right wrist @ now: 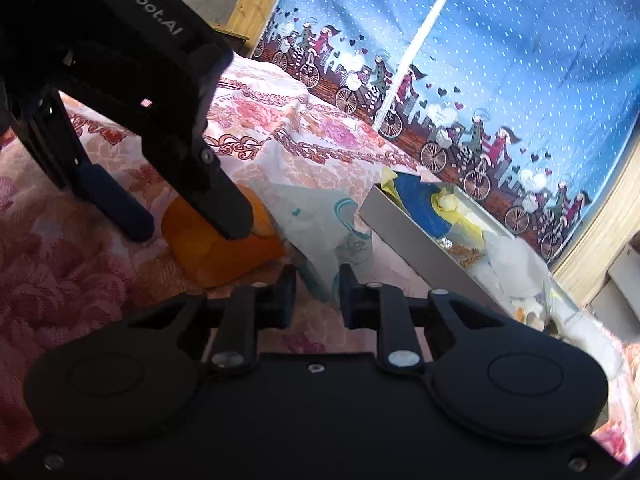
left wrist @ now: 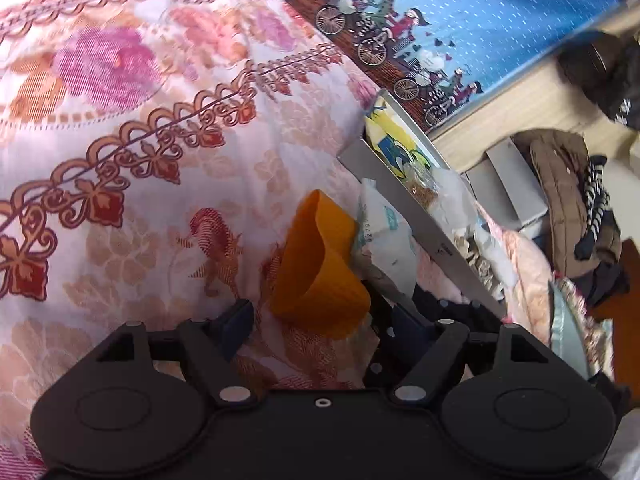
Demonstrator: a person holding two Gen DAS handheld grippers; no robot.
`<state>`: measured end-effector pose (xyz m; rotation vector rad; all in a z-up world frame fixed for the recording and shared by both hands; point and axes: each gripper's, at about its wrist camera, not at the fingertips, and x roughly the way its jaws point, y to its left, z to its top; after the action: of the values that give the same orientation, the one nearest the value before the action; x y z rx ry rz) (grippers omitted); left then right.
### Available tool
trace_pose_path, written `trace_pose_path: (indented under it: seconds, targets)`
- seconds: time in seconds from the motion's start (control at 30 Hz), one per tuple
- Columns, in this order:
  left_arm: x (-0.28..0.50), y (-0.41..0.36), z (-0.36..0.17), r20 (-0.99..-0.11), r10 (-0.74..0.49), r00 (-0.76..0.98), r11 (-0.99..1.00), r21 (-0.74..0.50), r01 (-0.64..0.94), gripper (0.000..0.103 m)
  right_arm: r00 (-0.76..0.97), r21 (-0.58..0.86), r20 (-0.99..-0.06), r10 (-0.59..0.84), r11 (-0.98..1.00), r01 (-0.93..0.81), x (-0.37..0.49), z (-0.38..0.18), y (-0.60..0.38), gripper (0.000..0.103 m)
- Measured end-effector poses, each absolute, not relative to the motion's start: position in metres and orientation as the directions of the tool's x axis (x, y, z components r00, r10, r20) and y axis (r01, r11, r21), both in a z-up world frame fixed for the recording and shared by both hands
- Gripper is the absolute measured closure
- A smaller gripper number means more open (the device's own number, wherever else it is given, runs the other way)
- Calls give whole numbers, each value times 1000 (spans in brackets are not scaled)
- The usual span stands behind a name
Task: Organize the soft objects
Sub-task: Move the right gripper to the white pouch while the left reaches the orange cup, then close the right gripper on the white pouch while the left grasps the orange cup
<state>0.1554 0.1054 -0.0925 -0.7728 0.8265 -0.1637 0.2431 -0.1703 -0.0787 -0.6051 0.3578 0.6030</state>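
Judging by the scene, you are partway through: the grey rectangular box [right wrist: 404,236] already holds a blue-and-yellow soft item [right wrist: 424,200] and crumpled white pieces, while the orange ribbed soft cup-shaped piece [left wrist: 320,264] lies on the floral pink bedspread [left wrist: 120,140]. Your left tool [left wrist: 320,324] is spread around it without pinching. Your right tool [right wrist: 318,296] sits partly parted, holding nothing, near the white printed soft pouch [right wrist: 332,224], which lies at 3 o'clock of the orange piece, against the box wall, crowding that side.
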Motion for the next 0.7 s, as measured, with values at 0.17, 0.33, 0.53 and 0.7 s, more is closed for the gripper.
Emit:
trace_pose_path:
  seconds: [0.17,0.33,0.53,0.7]
  targets:
    - [166,111,-101,-585,-428,689,661,-722,-202,29,764,-337,-494,414,719,-607,256,-73,-182,94]
    - [170,113,-105,-610,-398,686,675,-701,-231,55,764,-295,-501,407,749,-593,261,-73,-188,94]
    - [167,110,-103,-630,-367,685,724,-656,-215,73,770,-300,-490,408,750,-589,262,-73,-187,96]
    - [161,95,-90,-642,-271,717,835,-527,-156,79,780,-334,-478,403,738,-586,256,-70,-188,96]
